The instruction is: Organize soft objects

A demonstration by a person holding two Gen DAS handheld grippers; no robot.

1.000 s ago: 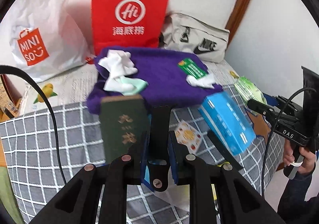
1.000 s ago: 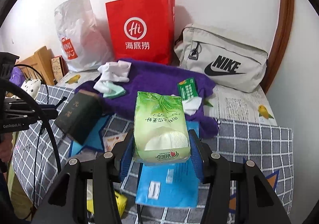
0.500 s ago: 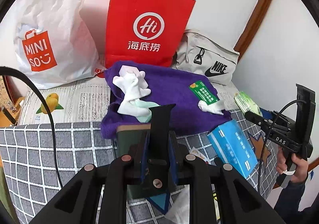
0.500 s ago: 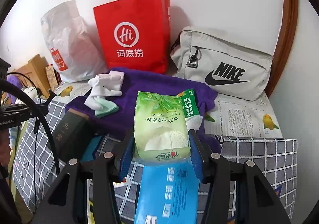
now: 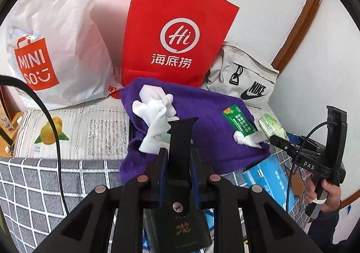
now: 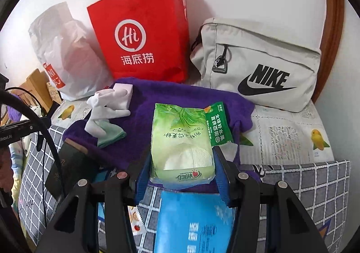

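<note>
My left gripper (image 5: 178, 160) is shut on a dark green box (image 5: 177, 228) with gold characters, seen edge-on between the pads; it also shows in the right wrist view (image 6: 67, 167). My right gripper (image 6: 182, 163) is shut on a green tissue pack (image 6: 180, 145), held above the purple towel (image 6: 171, 104). On the towel (image 5: 202, 118) lie white gloves (image 5: 155, 113) with a pale green cloth (image 6: 110, 136) and a green sachet (image 5: 239, 120). A blue tissue pack (image 6: 191, 223) lies on the checked blanket below my right gripper.
A red paper bag (image 5: 175, 37), a white Miniso plastic bag (image 5: 45, 50) and a beige Nike bag (image 6: 258, 66) stand against the back wall. The checked blanket (image 5: 45, 185) covers the front. A wooden frame (image 6: 333, 28) borders the right.
My left gripper has turned the green box from flat-on to edge-on and moved toward the towel. My right gripper has carried the tissue pack forward over the towel.
</note>
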